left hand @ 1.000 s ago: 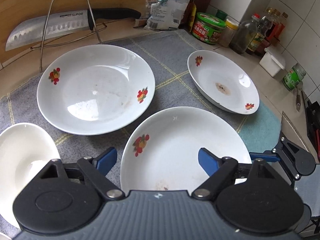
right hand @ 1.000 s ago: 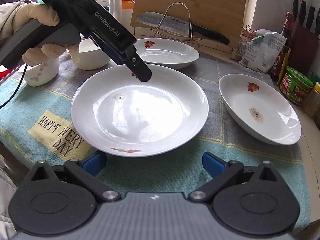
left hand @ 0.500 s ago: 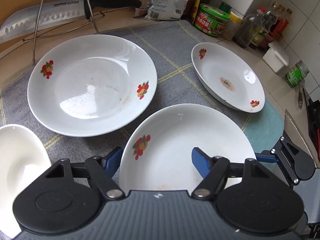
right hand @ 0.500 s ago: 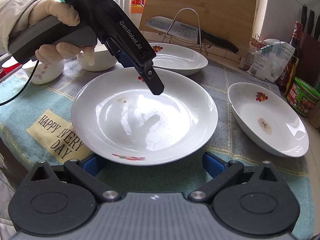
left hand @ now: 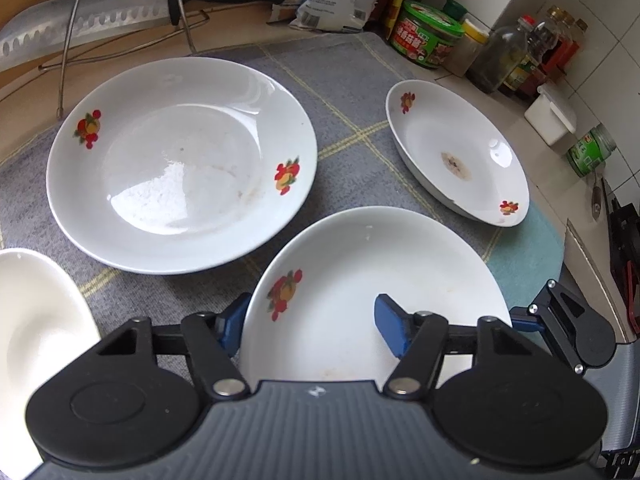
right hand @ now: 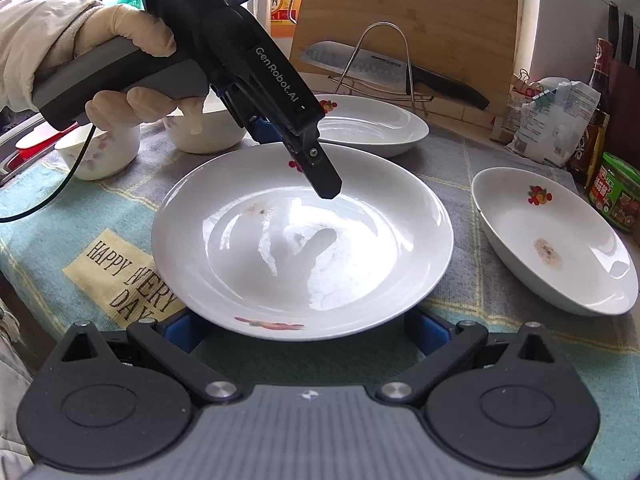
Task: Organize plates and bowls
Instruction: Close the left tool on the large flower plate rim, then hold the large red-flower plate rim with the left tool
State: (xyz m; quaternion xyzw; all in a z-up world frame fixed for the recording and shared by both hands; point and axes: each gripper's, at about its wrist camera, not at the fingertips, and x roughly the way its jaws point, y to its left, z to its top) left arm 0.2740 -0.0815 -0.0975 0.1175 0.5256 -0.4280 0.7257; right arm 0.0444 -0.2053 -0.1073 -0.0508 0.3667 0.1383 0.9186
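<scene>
Left wrist view: left gripper (left hand: 312,326) hanging over the near plate (left hand: 372,292), blue fingers (left hand: 394,330) spread wide, one riding above the plate's inner surface, the other sitting just outside its left rim; contact with the plate not discernible. Near plate lying on the grey checked cloth (left hand: 348,128) closest to the camera, a fruit motif on its left side. Large plate (left hand: 182,164) resting further back on the left, two fruit motifs on its rim. Smaller deep plate (left hand: 456,152) lying to the right, a brown stain at its centre. White bowl (left hand: 36,344) showing at the left edge. Cleaver (left hand: 88,20) leaning in a wire rack (left hand: 70,40) behind, jars and bottles crowding the far right corner. Right wrist view: right gripper (right hand: 304,334) sitting low at the near edge of the same near plate (right hand: 302,240), blue fingers (right hand: 182,330) spread on either side of the rim and partly tucked under it, nothing pinched. Left gripper (right hand: 320,176) reaching in from the upper left in a gloved hand (right hand: 132,76), its tip hovering over the plate's far half. Deep plate (right hand: 552,240) lying to the right, large plate (right hand: 368,124) behind, two small bowls (right hand: 98,152) standing at the left on the cloth.
</scene>
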